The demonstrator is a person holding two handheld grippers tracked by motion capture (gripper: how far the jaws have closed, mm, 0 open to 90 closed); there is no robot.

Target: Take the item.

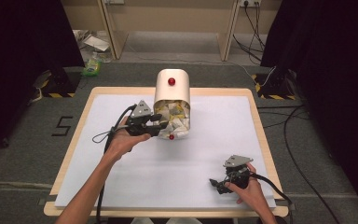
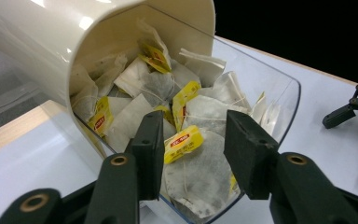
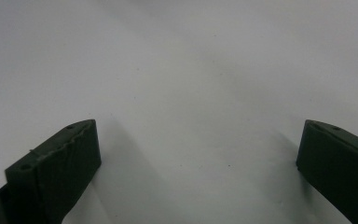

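A cream container [image 1: 171, 86] with a red knob lies on its side at the back middle of the white table sheet [image 1: 121, 182]. Its clear front flap [image 2: 279, 93] hangs open, and several tea bags [image 1: 172, 114] with yellow tags spill onto it. My left gripper [image 1: 161, 125] reaches into this mouth from the left. In the left gripper view its jaws [image 2: 193, 140] stand either side of a tea bag with a yellow tag [image 2: 182, 143], with a gap still showing beside the pads. My right gripper [image 1: 216, 184] rests open near the front right of the sheet, with nothing between its jaws [image 3: 198, 149].
Wooden table edges [image 1: 256, 116] frame the white sheet. A second red knob [image 1: 171, 136] sits at the flap's front edge. Cables trail from both grippers and across the floor at the right. Dark curtains stand on both sides.
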